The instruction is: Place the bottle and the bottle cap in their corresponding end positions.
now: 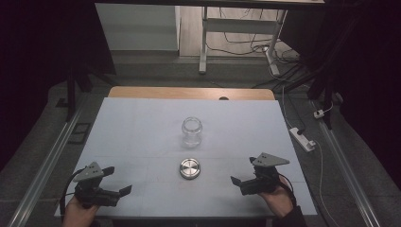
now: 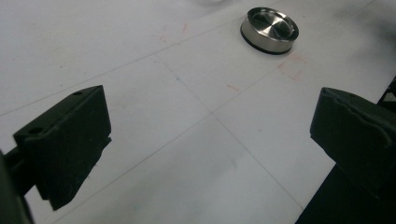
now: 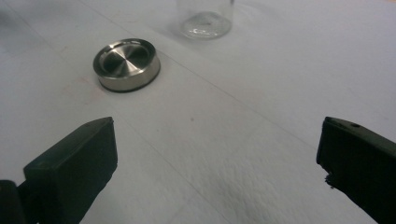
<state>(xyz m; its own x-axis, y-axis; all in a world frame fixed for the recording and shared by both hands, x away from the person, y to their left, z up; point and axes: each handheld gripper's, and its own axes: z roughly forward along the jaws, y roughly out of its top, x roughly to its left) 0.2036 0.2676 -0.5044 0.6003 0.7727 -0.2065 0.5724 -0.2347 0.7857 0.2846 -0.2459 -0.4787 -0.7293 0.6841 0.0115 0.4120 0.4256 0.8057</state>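
While both tools rest at the near edge of the table [image 1: 142, 113], we list the contents as follows.

Item one: a clear glass jar [image 1: 192, 131], upright and without its cap, standing near the middle of the white sheet. We also see its base at the top of the right gripper view [image 3: 205, 23].

Item two: a round metal lid [image 1: 189, 169], lying flat just nearer to us than the jar and apart from it, with a dark ring around its bottom edge. It sits between the two tools and touches neither. We find it in the left gripper view at upper right [image 2: 270, 29] and in the right gripper view at upper left [image 3: 126, 63].

Item three: our left gripper [image 1: 117, 181], at the near left corner, jaws spread wide and holding nothing.

Item four: our right gripper [image 1: 242, 173], at the near right, jaws likewise spread wide over bare sheet, holding nothing.
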